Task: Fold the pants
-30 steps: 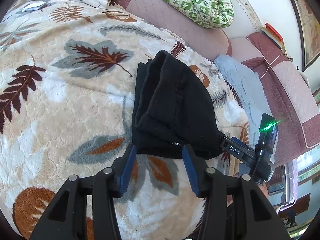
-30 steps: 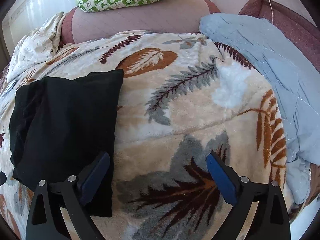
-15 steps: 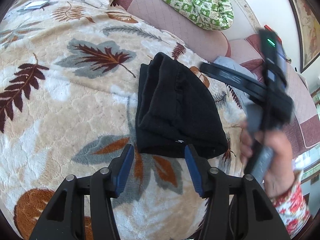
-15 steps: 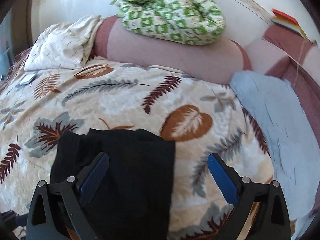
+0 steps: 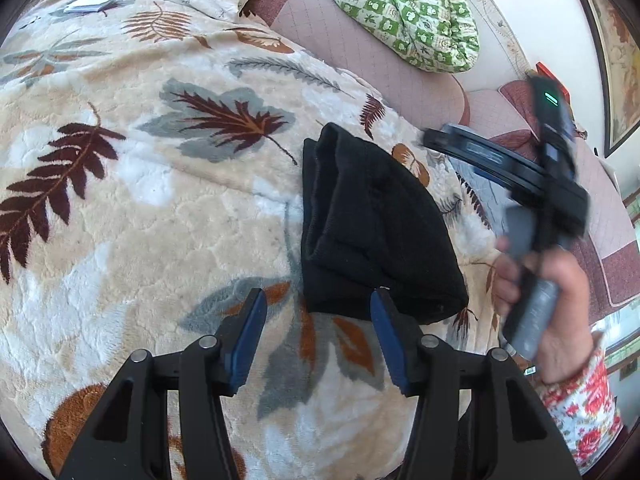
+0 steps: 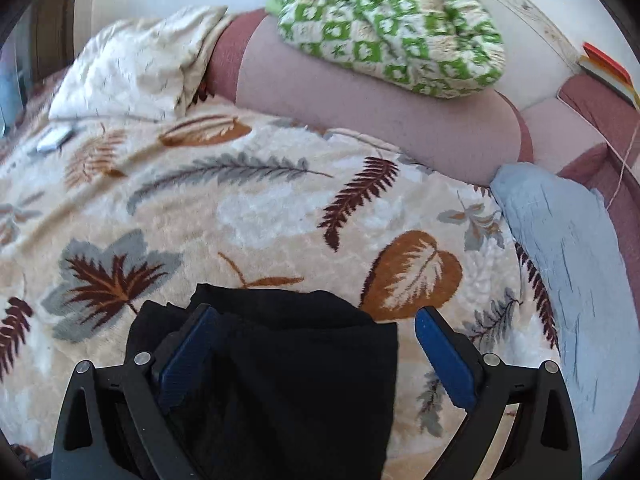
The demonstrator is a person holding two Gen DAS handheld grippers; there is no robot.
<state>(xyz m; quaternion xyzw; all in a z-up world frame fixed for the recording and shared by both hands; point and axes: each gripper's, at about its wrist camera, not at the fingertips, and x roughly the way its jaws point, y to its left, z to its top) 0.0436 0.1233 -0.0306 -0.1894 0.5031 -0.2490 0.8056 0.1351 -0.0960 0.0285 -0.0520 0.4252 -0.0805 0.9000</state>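
Black pants (image 5: 372, 224) lie folded into a compact bundle on the leaf-patterned blanket (image 5: 160, 220). My left gripper (image 5: 318, 294) hovers just short of the bundle's near edge. It is open, with only blanket between its blue pads. The left wrist view also shows a hand (image 5: 560, 292) in a flowered sleeve holding my right gripper (image 5: 516, 168) in the air to the right of the pants. In the right wrist view, the right gripper (image 6: 316, 312) stands wide open above the pants (image 6: 288, 380), gripping nothing.
A green checked bundle (image 6: 392, 28) rests on the pink sofa back (image 6: 360, 112). A cream pillow (image 6: 136, 68) lies at the far left and a light blue cloth (image 6: 568, 248) at the right edge. A small white item (image 5: 90, 4) sits near the pillow.
The right gripper lifted from beside the pants and swung over them, rolling as it went. The left gripper's jaws widened a little and it stayed in place.
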